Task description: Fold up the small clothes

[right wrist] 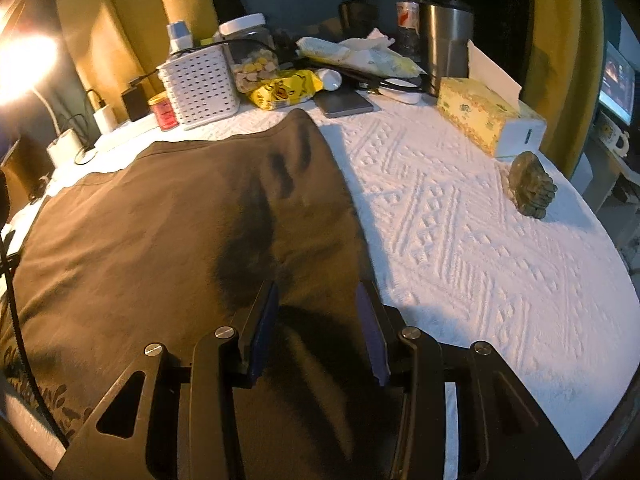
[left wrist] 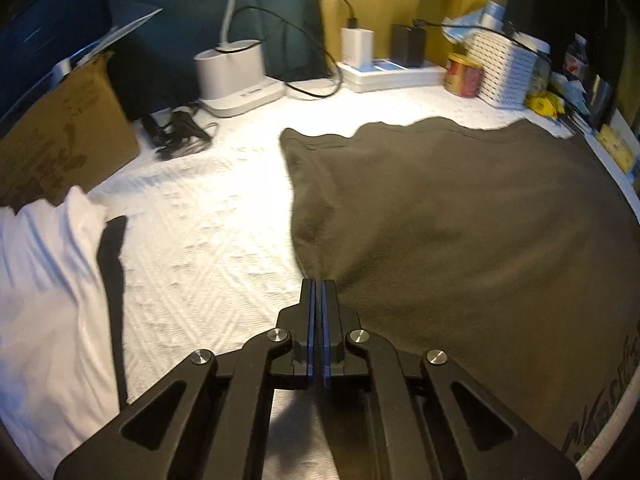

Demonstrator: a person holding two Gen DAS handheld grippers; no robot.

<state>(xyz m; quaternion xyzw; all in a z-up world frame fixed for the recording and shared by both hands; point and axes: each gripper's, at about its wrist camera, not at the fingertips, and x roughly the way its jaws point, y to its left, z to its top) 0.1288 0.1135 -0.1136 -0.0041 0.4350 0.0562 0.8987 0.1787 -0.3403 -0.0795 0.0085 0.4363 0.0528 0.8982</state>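
Observation:
A dark brown garment [left wrist: 460,220] lies spread flat on the white textured cover [left wrist: 208,232]. My left gripper [left wrist: 319,282] is shut at the garment's near left edge, and creases in the fabric run into its tips, so it pinches the cloth. In the right wrist view the same garment [right wrist: 160,220] fills the left half. My right gripper [right wrist: 319,286] stands open over the garment's right edge, with a raised fold of brown fabric between the fingers and the pads not pressing on it.
A white cloth [left wrist: 44,280] and a cardboard box [left wrist: 60,136] lie at the left. Along the back stand a lamp base [left wrist: 232,76], a power strip [left wrist: 392,72], a white basket [right wrist: 200,88] and a steel tumbler [right wrist: 446,48]. A tissue box [right wrist: 484,120] and a small dark bundle [right wrist: 530,188] sit on the right.

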